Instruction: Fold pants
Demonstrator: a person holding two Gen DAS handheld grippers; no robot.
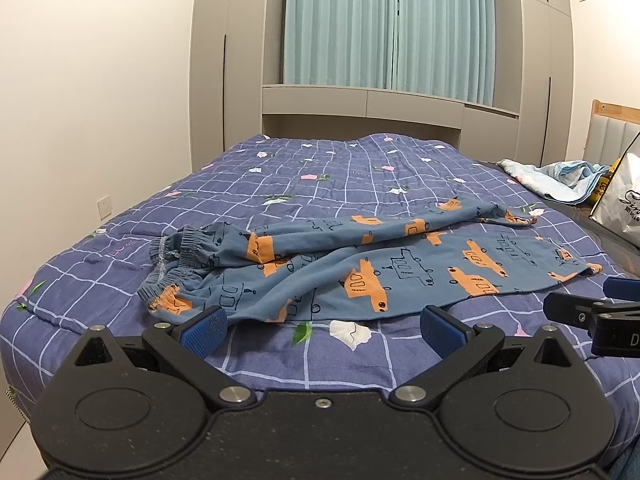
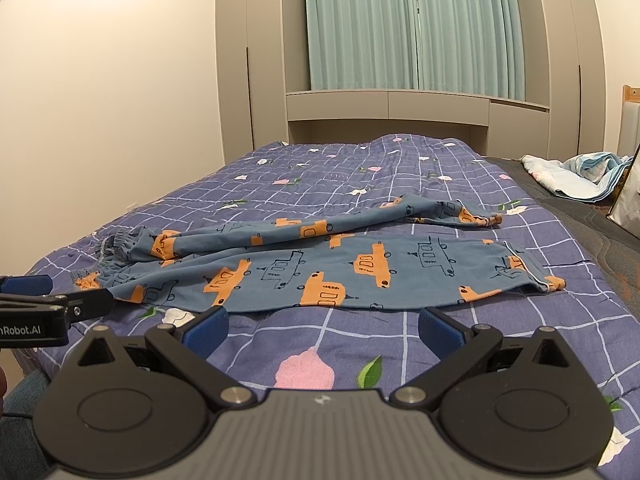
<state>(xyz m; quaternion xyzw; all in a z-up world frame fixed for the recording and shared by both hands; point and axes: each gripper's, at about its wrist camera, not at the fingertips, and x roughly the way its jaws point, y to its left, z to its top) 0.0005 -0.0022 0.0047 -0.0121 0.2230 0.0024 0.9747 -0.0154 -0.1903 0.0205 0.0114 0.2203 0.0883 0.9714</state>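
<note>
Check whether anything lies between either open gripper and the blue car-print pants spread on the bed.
Nothing visible does. Only bare purple checked quilt separates the left gripper and the right gripper from the near edge of the blue cotton pants with orange cars. Both grippers are open and empty.

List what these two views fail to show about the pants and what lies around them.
- Pants: the underside, and where the far leg lies over the near one, hidden by fabric in both views.
- White bag: cut off by the left wrist view's right edge; print unreadable.
- Near bed edge: hidden by the left tongs and right tongs, both open.
</note>
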